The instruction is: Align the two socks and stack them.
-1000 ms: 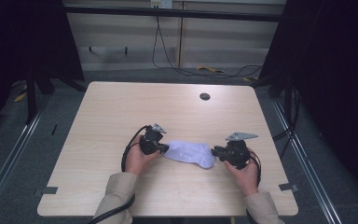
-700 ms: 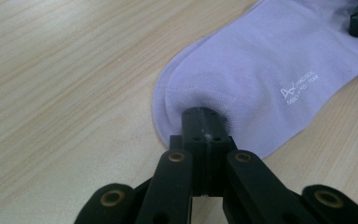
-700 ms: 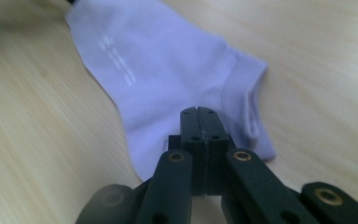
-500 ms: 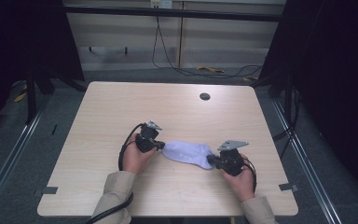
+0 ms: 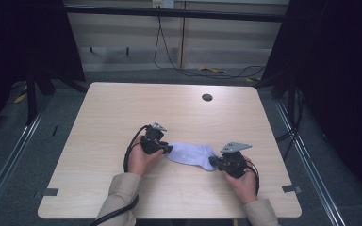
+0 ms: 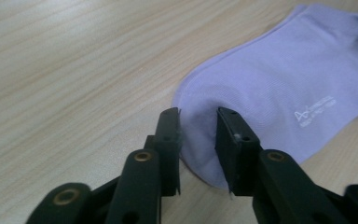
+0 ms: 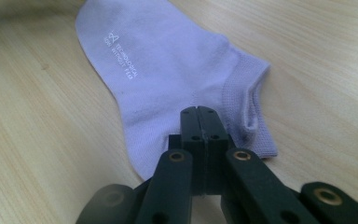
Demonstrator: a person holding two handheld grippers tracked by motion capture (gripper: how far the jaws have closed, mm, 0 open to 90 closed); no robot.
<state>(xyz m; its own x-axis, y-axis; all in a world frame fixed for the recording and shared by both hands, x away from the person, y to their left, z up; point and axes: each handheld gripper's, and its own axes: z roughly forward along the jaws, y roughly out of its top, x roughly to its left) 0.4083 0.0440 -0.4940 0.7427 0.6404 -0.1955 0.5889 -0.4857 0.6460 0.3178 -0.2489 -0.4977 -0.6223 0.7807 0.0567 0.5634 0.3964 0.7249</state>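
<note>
Table (image 5: 103, 122) bare apart from the lilac sock (image 5: 191, 154), flat at lower centre of the high view. Right gripper (image 5: 215, 162) clenched on heel end by the cuff. Left gripper (image 5: 168, 149) just been opening, jaws released astride the toe, pads clear. Spreading looks nearly finished; right release left.

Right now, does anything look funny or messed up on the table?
Nothing stands out. The lilac sock lies flat on the table, unstained and untorn. The left hand-held gripper is loosening at its toe; the right hand-held gripper pinches its heel.
</note>
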